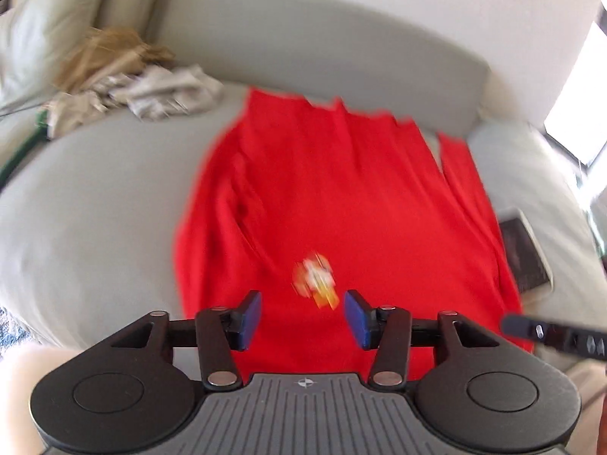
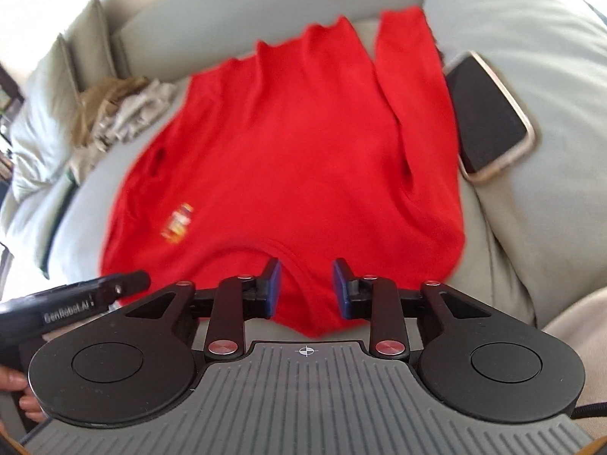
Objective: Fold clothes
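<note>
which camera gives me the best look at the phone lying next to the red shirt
The right wrist view. There the phone shows whole on the sofa cushion, dark face and pale case rim, just right of the red shirt. The left wrist view catches it only small and blurred at the right edge.

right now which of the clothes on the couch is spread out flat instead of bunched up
The red shirt, laid flat with its collar near the right gripper. The grey garment and the tan one lie crumpled in a heap at the far left.
</note>
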`<state>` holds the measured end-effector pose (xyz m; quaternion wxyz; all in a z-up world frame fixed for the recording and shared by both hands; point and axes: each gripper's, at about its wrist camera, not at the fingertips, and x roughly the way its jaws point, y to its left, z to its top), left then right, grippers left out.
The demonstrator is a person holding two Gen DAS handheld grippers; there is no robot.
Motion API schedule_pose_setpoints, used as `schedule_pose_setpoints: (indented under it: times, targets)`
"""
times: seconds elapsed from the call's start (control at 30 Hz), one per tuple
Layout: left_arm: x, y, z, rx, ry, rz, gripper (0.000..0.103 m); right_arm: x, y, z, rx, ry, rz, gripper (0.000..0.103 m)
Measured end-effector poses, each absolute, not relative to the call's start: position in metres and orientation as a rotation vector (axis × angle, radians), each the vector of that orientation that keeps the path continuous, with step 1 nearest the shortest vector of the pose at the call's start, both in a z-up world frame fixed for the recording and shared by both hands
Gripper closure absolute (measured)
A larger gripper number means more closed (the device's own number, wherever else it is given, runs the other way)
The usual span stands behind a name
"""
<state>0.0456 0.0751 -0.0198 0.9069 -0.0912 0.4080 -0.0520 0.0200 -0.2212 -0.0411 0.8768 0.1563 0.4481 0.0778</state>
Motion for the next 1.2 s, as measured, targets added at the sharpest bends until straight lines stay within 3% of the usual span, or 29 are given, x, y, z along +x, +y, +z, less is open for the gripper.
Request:
schedule_pose_setpoints:
  times: [0.2,0.33,0.5,0.67,0.83,0.9,1.0,1.2]
  targets:
    - [0.09,0.137,0.017,-0.335,0.743,-0.013,0.04,0.05,-0.173,0.028,0.286,0.857,0.286,0.051]
    - [0.161,0.171,0.001,-0.362,0.762,-0.011,0.04,0.082,-0.138,0.062,0.231,0.831,0.342,0.042]
    - [0.251,0.208,-0.065,-0.517,0.851,-0.082,0.053,0.13,-0.101,0.067,0.136,0.806,0.347,0.042]
    - [0.304,0.214,-0.117,-0.621,0.935,-0.175,0.064,0.172,-0.08,0.025,0.086,0.842,0.268,0.045]
    - [0.333,0.189,-0.13,-0.534,0.989,-0.192,0.064,0.182,-0.074,-0.012,0.13,0.873,0.238,0.046]
    - [0.339,0.184,-0.136,-0.488,1.003,-0.138,0.091,0.182,-0.073,-0.021,0.139,0.878,0.218,0.046]
    - [0.337,0.187,-0.135,-0.509,0.983,-0.112,0.103,0.181,-0.073,-0.032,0.153,0.904,0.204,0.046]
    - [0.305,0.213,-0.11,-0.642,0.809,-0.093,0.103,0.169,-0.077,-0.041,0.159,0.932,0.182,0.046]
